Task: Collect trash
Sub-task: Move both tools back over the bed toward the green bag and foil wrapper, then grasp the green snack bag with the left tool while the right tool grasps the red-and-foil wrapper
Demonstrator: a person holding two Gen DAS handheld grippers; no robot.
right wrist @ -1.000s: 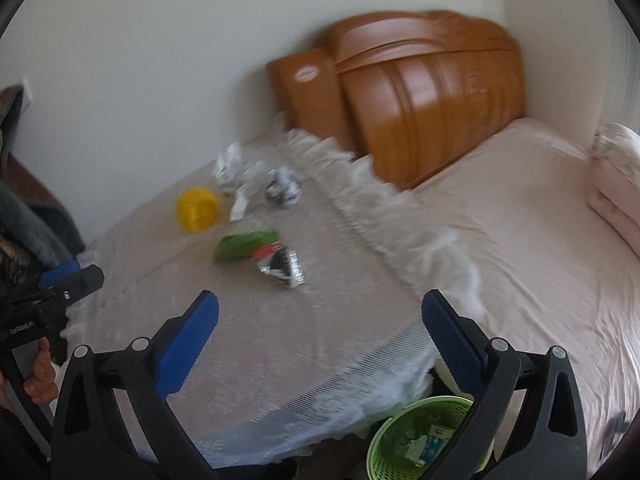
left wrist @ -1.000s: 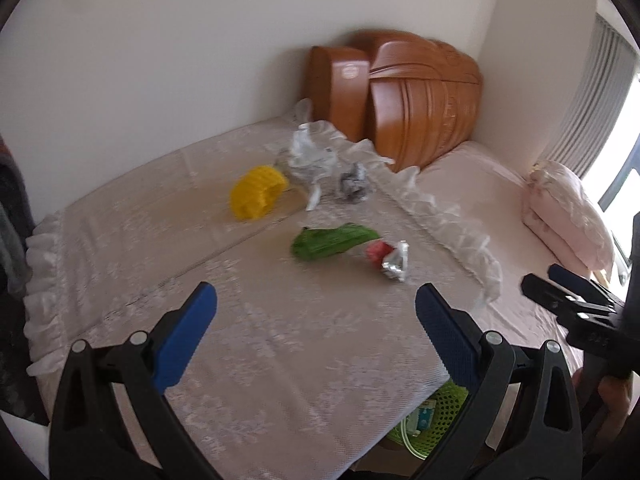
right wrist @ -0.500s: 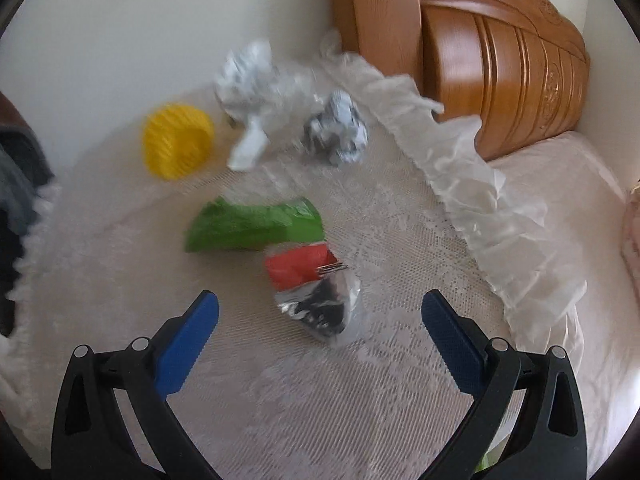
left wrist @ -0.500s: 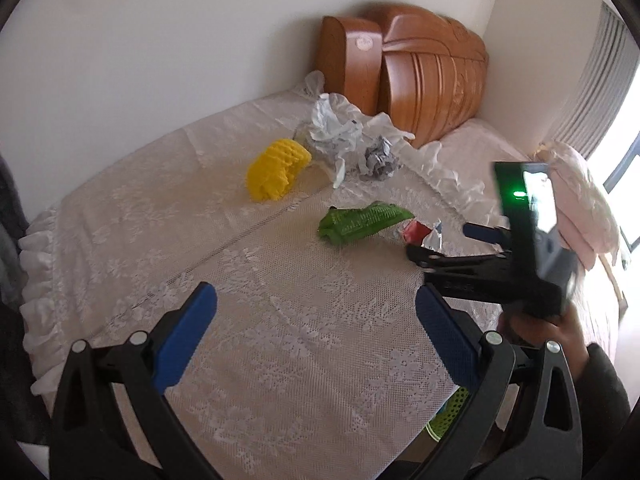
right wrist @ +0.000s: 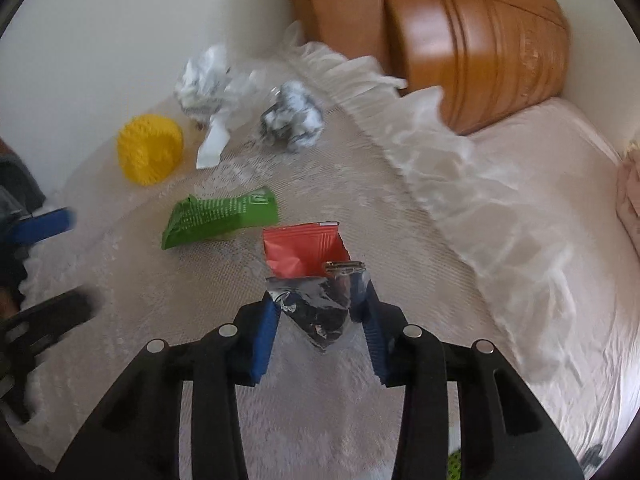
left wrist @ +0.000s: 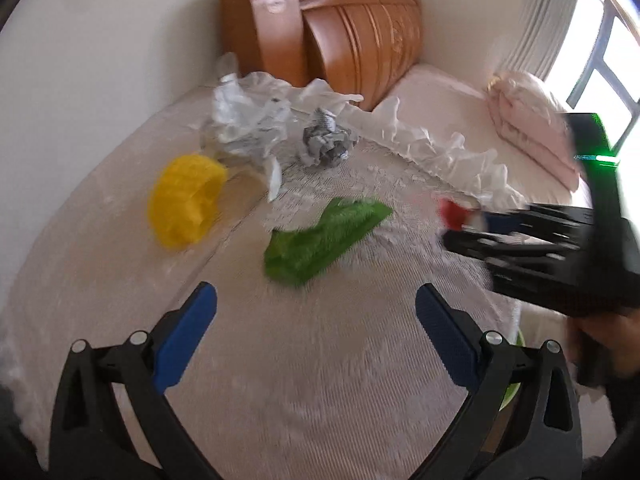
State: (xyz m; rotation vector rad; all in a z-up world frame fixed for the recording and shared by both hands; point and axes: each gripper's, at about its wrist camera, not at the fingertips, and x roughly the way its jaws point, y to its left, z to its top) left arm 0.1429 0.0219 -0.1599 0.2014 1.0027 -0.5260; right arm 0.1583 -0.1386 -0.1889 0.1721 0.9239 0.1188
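A red and silver foil wrapper (right wrist: 312, 276) lies on the lace-covered table. My right gripper (right wrist: 318, 328) has its blue pads on both sides of the wrapper's silver end, narrowed around it. A green wrapper (right wrist: 220, 216) lies just beyond to the left; it also shows in the left wrist view (left wrist: 324, 236). Further back are a yellow knobbly ball (left wrist: 186, 198), a crumpled white plastic bag (left wrist: 248, 124) and a crumpled grey paper ball (left wrist: 326, 144). My left gripper (left wrist: 316, 332) is open and empty, short of the green wrapper. The right gripper's body (left wrist: 540, 248) shows at the right.
A lace cloth (left wrist: 320, 380) covers the table, with a frilled edge (right wrist: 460, 168) beside a pink bed (right wrist: 560, 200). A wooden headboard (right wrist: 460, 32) stands behind. A folded pink quilt (left wrist: 528, 120) lies on the bed. A green basket rim (left wrist: 516, 384) shows below the table edge.
My right gripper has moved in to the red and silver wrapper and narrowed its jaws around it. My left gripper has moved closer to the green wrapper, still open.
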